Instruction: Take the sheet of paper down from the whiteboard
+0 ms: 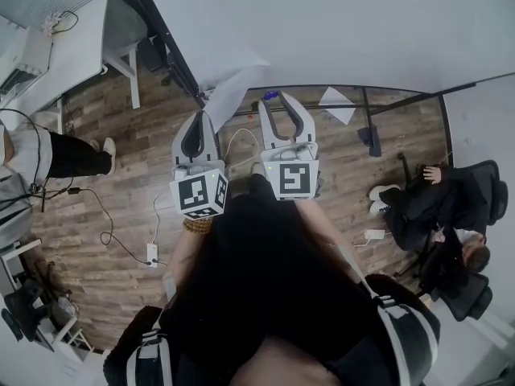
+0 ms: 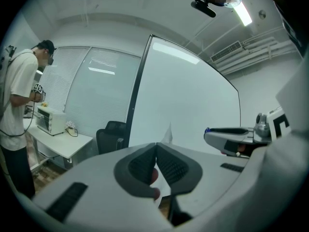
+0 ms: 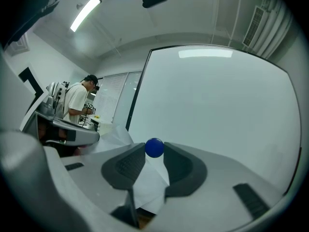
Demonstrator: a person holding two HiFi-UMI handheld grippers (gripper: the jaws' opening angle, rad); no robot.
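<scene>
The whiteboard (image 1: 322, 30) stands upright in front of me. A white sheet of paper (image 1: 231, 89) curls away from its lower left part. My left gripper (image 1: 200, 117) is shut on the sheet's edge; in the left gripper view the sheet (image 2: 168, 133) sticks out between the closed jaws of the left gripper (image 2: 156, 146). My right gripper (image 1: 273, 97) is shut on a blue ball magnet (image 3: 154, 147), with the sheet (image 3: 149, 182) hanging under its jaws. Whether the magnet still touches the whiteboard (image 3: 217, 105) I cannot tell.
A person (image 1: 48, 155) stands at the left by a white desk (image 1: 72, 47) with a small oven (image 2: 48, 120). Another person sits in a black chair (image 1: 451, 207) at the right. Cables and a power strip (image 1: 151, 253) lie on the wooden floor. The board's stand legs (image 1: 370, 115) are below.
</scene>
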